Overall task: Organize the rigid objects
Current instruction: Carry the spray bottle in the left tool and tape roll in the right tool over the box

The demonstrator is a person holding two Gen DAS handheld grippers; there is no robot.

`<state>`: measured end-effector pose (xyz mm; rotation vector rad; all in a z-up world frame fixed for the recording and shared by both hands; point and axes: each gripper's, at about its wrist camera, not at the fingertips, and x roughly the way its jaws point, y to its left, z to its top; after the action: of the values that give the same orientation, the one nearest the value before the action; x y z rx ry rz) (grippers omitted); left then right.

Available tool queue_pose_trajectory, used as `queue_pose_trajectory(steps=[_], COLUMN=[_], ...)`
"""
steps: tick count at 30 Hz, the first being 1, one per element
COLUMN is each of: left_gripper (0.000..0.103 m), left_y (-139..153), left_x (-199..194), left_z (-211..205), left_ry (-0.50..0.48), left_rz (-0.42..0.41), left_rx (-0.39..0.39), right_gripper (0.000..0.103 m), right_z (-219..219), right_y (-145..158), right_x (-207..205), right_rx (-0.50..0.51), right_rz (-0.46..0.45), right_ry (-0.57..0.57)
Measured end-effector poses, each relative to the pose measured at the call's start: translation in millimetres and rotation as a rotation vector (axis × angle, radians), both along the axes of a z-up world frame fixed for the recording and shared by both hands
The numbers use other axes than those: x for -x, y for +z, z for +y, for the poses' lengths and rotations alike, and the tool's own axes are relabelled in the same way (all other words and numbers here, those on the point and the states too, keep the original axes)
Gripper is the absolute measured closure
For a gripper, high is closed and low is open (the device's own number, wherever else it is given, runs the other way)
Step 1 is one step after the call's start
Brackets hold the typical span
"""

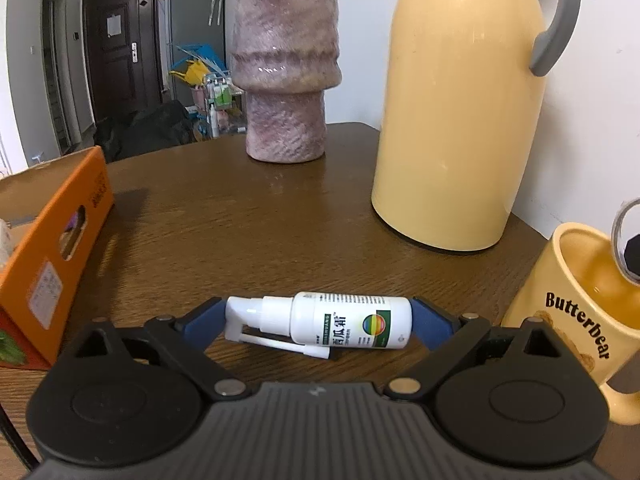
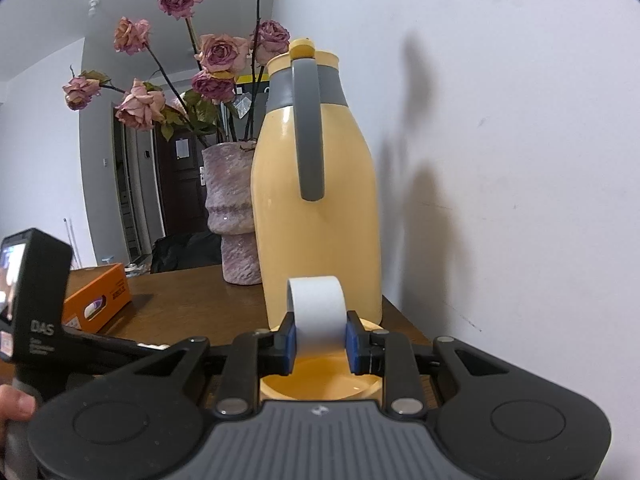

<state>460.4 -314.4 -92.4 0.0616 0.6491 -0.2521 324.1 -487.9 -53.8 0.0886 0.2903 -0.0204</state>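
A white spray bottle (image 1: 352, 320) with a rainbow logo lies sideways on the brown table (image 1: 240, 220). My left gripper (image 1: 318, 320) spans it lengthwise, one blue pad against the nozzle cap and the other against the base. My right gripper (image 2: 320, 344) is shut on a white tape roll (image 2: 318, 304), held upright just above the mouth of a yellow "Butterbear" mug (image 2: 316, 384). In the left wrist view the mug (image 1: 580, 320) stands at the right edge, with the tape roll (image 1: 626, 240) over its rim.
A tall yellow thermos jug (image 1: 460, 120) with a grey handle stands behind the mug by the white wall. A mauve vase (image 1: 286, 68) of dried roses sits at the table's back. An open orange box (image 1: 56, 248) lies at the left. A hand (image 2: 12, 404) holds the left gripper's handle.
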Motion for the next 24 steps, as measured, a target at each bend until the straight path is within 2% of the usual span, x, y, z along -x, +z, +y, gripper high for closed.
queue_pose_trajectory(steps=[14, 24], left_gripper=[0.005, 0.005], left_y=[21, 46], left_x=[31, 59], left_z=[15, 45], left_ry=[0.022, 0.049], left_rz=[-0.08, -0.143], left_rx=[-0.009, 0.01], right_gripper=[0.08, 0.08], right_z=[7, 32], right_y=[3, 15], right_x=[6, 21], right_rx=[0.0, 0.007], right_rz=[-0.012, -0.035], right_ry=[-0.012, 0.003])
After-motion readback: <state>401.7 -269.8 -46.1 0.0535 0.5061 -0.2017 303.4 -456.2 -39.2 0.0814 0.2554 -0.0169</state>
